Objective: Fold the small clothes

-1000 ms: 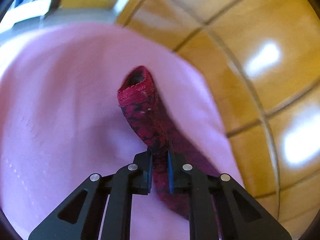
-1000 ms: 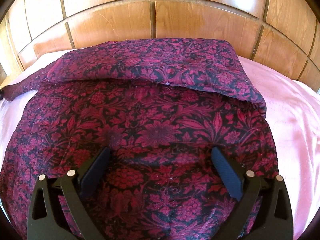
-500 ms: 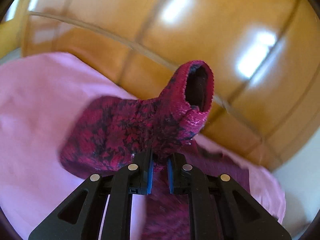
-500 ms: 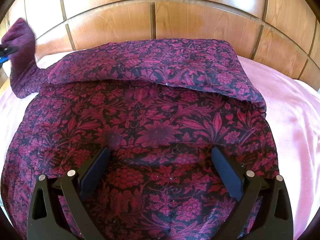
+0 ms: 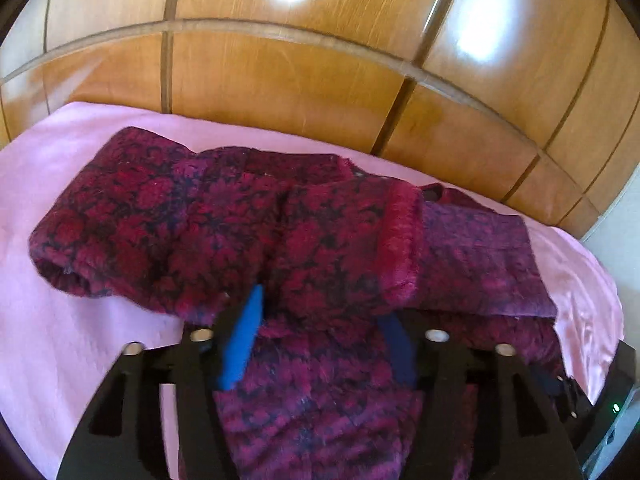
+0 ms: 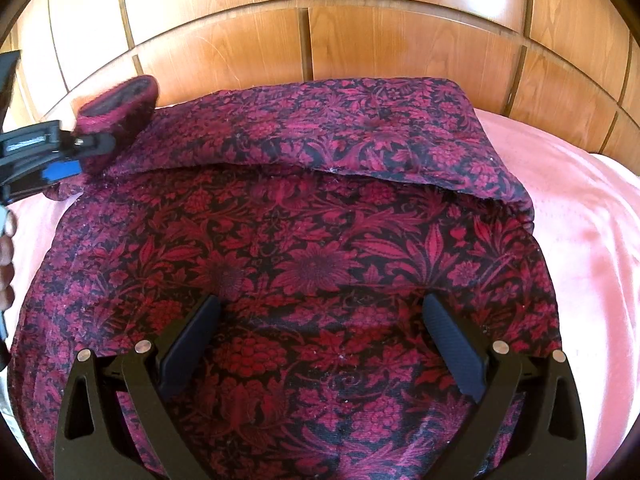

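Since the earlier frame, the sleeve [image 5: 328, 248] has been carried over the garment [image 6: 320, 264]; the left gripper [image 5: 320, 344] jaws have just been opening around it. The right gripper [image 6: 320, 344] is held wide open, empty.

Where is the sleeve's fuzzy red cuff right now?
In the left wrist view the cuff lies right of the middle, folded across the flowery top on the pink sheet, just ahead of the open left tool.

Garment [image 6: 320, 248] cut off by the lower frame edge in the right wrist view; hand [image 6: 6, 256] cropped at left; sleeve cuff [image 6: 116, 108] blurred, upper left.
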The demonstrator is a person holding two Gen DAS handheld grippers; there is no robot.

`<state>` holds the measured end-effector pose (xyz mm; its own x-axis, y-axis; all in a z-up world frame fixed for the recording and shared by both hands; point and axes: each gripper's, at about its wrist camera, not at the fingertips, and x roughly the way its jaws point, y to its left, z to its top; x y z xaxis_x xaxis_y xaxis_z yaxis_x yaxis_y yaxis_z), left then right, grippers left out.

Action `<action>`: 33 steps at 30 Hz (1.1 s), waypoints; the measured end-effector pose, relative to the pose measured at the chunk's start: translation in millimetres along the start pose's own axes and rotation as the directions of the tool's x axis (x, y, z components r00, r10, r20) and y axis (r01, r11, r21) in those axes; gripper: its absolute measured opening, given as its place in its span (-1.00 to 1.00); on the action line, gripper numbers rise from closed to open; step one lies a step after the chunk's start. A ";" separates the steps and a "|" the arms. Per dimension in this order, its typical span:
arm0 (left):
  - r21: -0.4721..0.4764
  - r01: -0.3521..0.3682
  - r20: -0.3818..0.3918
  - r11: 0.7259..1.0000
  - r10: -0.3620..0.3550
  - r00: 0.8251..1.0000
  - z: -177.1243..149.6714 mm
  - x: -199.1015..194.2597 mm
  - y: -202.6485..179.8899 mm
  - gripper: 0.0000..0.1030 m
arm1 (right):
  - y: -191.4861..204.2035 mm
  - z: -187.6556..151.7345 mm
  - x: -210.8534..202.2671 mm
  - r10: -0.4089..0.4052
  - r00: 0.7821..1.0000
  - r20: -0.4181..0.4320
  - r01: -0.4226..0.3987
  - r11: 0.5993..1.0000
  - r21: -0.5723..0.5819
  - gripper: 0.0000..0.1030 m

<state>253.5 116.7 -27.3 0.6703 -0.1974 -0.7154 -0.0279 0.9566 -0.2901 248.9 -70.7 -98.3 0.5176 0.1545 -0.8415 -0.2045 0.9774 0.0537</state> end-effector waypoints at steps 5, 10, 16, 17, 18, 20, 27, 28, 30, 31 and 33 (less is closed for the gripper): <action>0.004 -0.002 0.042 1.000 0.002 0.999 -17.9 -25.7 1.5 0.44 | 0.6 3.6 -2.2 -0.005 1.000 -0.016 0.005 1.000 -0.003 0.93; -0.039 -0.097 0.058 0.995 0.099 0.993 -35.9 -38.5 21.9 0.44 | 10.4 31.0 -15.8 0.095 0.996 -0.002 -0.094 0.993 0.071 0.29; -0.104 -0.221 0.027 0.970 0.225 0.974 -48.5 -41.9 49.5 0.44 | 65.4 79.0 -1.8 0.301 0.953 -0.014 -0.299 0.950 0.085 0.20; -0.104 -0.241 0.025 0.965 0.245 0.969 -49.1 -42.5 51.9 0.44 | 79.3 89.1 7.7 0.330 0.943 -0.031 -0.327 0.941 0.084 0.20; -0.102 -0.262 0.026 0.960 0.266 0.964 -49.3 -43.0 53.4 0.44 | 91.5 94.1 15.2 0.342 0.939 -0.044 -0.338 0.938 0.076 0.20; -0.101 -0.291 0.034 0.951 0.296 0.955 -49.5 -45.5 57.0 0.44 | 105.7 100.0 29.7 0.347 0.935 -0.072 -0.342 0.937 0.073 0.21; -0.090 -0.327 0.055 0.941 0.333 0.941 -48.3 -51.0 60.1 0.44 | 137.7 111.1 59.6 0.328 0.934 -0.142 -0.325 0.945 0.048 -0.63; -0.089 -0.327 0.056 0.941 0.333 0.941 -48.4 -51.4 60.3 0.44 | 140.9 111.9 55.2 0.309 0.942 -0.129 -0.309 0.951 0.021 -0.74; -0.089 -0.327 0.057 0.941 0.332 0.941 -48.9 -51.9 60.6 0.44 | 144.5 113.8 46.8 0.293 0.950 -0.107 -0.296 0.955 -0.013 -0.81; -0.088 -0.328 0.057 0.940 0.334 0.941 -49.1 -51.7 60.1 0.44 | 144.0 114.4 38.2 0.285 0.955 -0.085 -0.289 0.957 -0.032 -0.82; -0.090 -0.328 0.058 0.940 0.333 0.941 -48.7 -51.6 59.5 0.44 | 144.1 116.9 26.1 0.278 0.959 -0.054 -0.281 0.958 -0.052 -0.83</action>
<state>181.1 173.3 -38.6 0.6647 0.1457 -0.7328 -0.3127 0.9450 -0.0958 330.1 91.0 -49.8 0.3947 0.4120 -0.8213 -0.3847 0.8858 0.2595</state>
